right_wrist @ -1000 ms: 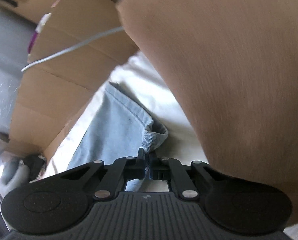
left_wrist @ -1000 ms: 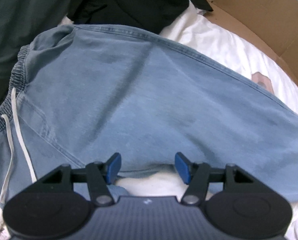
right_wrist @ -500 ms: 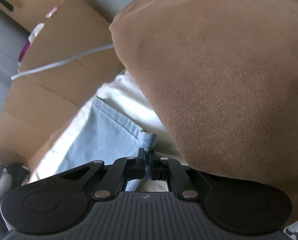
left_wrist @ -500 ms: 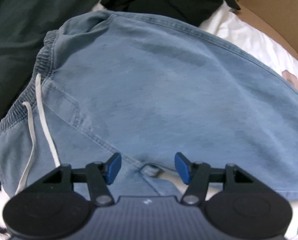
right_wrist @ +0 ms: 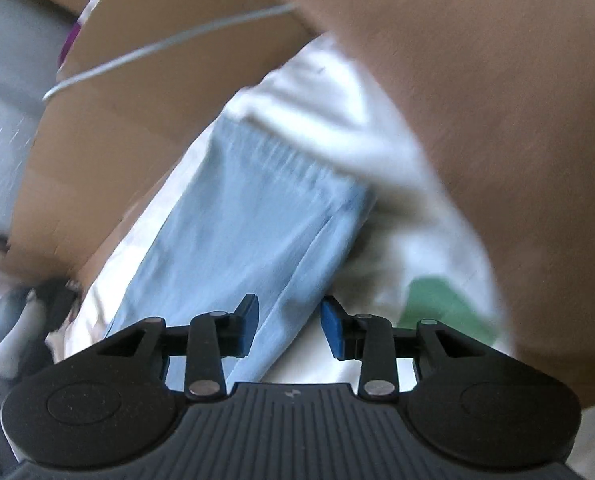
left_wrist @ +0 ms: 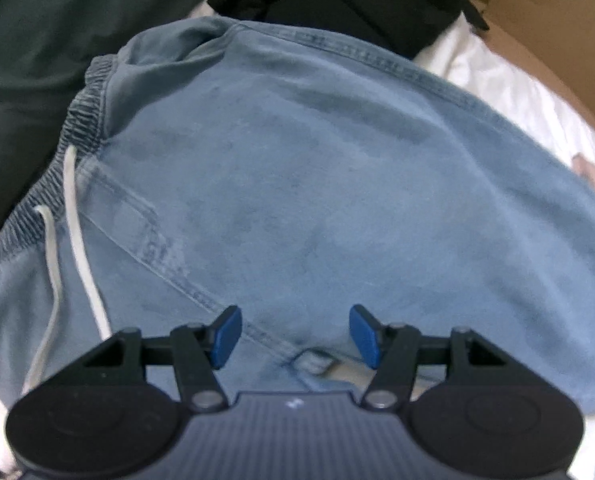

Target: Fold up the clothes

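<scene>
Nearest in the left wrist view, the left gripper [left_wrist: 295, 336] hangs steeply over the blue denim trousers [left_wrist: 317, 184], its blue pads [left_wrist: 226, 336] apart and touching nothing, with the crotch seam and a small turned-up flap of cloth just below the gap. In the right wrist view the right gripper [right_wrist: 289, 326] has its jaws opening; the trouser leg [right_wrist: 249, 216] runs up from between the pads, but they no longer press on it. By the look of it, a leg has just been laid down and let go, so the step in hand is the first fold, and the next move calls for a fresh grip, probably at the hem or the elastic waistband [left_wrist: 77, 120] with its white drawstring [left_wrist: 77, 240]. The trousers lie on a white sheet [left_wrist: 509, 92]. Room is tight: a brown cushion-like mass [right_wrist: 477, 120] crowds the right side near the hem, dark clothes [left_wrist: 37, 40] press against the waistband, and a cardboard wall [left_wrist: 549, 32] closes the far edge, with a pale cable [right_wrist: 157, 48] across it
</scene>
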Demonstrator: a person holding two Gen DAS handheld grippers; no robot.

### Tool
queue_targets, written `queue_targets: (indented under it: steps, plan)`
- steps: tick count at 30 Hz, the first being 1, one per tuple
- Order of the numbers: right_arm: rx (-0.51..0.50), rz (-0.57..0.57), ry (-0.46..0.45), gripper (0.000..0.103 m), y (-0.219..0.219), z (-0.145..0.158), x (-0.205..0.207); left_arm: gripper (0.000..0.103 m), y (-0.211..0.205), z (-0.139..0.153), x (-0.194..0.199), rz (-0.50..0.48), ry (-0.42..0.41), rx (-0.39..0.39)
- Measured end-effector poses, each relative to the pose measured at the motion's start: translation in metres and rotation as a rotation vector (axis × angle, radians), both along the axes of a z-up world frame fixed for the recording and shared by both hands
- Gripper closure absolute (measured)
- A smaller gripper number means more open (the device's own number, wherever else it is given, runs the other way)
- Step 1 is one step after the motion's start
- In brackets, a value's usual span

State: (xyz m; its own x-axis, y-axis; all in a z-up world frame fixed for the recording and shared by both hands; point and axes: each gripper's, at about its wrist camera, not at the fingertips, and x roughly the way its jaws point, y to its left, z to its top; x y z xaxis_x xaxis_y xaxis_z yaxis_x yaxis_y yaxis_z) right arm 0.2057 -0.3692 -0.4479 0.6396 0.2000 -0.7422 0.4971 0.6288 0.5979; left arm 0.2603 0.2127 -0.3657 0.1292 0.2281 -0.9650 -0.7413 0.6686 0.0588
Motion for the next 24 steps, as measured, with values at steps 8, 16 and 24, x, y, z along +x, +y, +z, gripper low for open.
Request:
queue_targets:
  steps: [8,16,24]
  plan:
    - [0.067,0.108,-0.027,0.063,0.0,-0.005,0.0,0.041,-0.003,0.029,-0.002,-0.058,-0.092,0.009]
    - [0.139,0.036,-0.01,0.102,-0.031,-0.032,-0.021,0.04,-0.026,0.003,-0.008,-0.114,-0.096,0.017]
    - [0.067,0.057,-0.056,0.103,-0.034,-0.017,-0.028,0.038,-0.03,-0.037,-0.038,-0.08,-0.008,0.002]
